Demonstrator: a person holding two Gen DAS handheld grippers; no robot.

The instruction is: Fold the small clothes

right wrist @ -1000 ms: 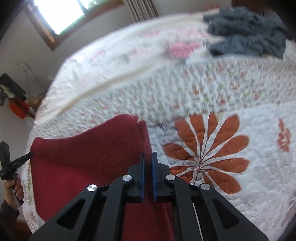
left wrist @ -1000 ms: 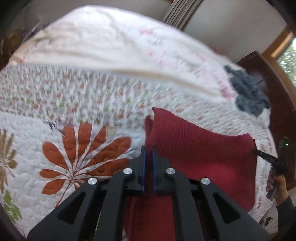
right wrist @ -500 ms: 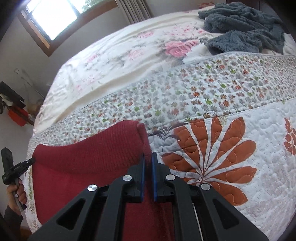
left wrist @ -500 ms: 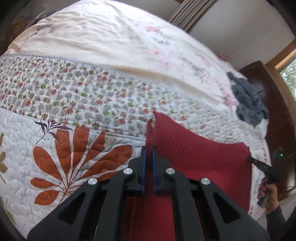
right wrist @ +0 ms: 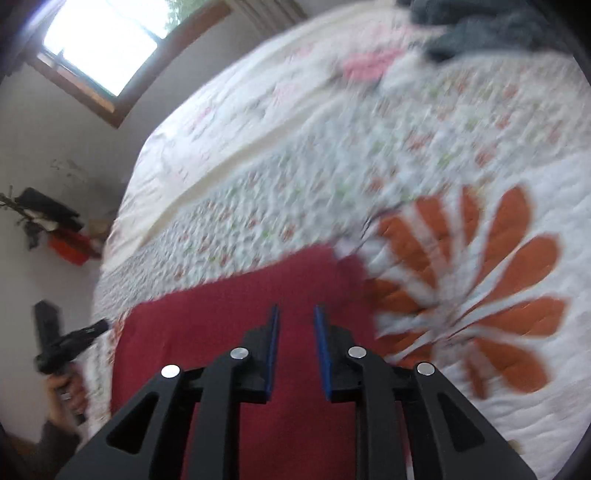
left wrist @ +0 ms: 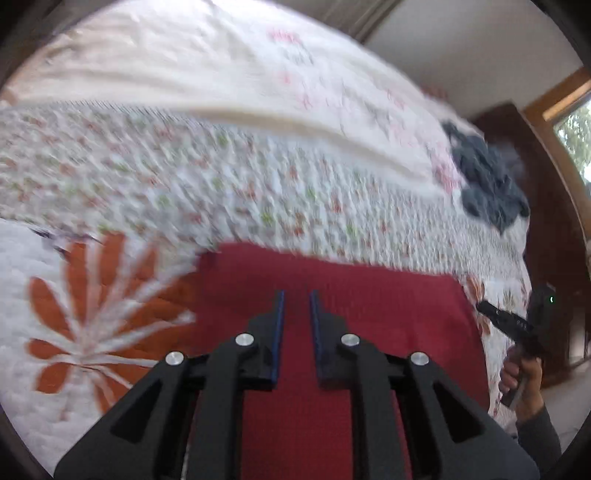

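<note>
Both the left gripper [left wrist: 295,295] and the right gripper [right wrist: 294,310] hover with fingers parted and empty, the red knit garment [left wrist: 332,295] lying flat on the quilt [left wrist: 110,192] just beyond and beneath their tips. A fold looks freshly laid down; the next move probably calls for pinching another edge to fold again, or smoothing it.

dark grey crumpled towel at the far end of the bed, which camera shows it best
Left wrist view: the dark grey crumpled towel appears whole, though blurred, near the floral quilt's far edge. Right wrist view shows only part of it, cut off at the top.
</note>
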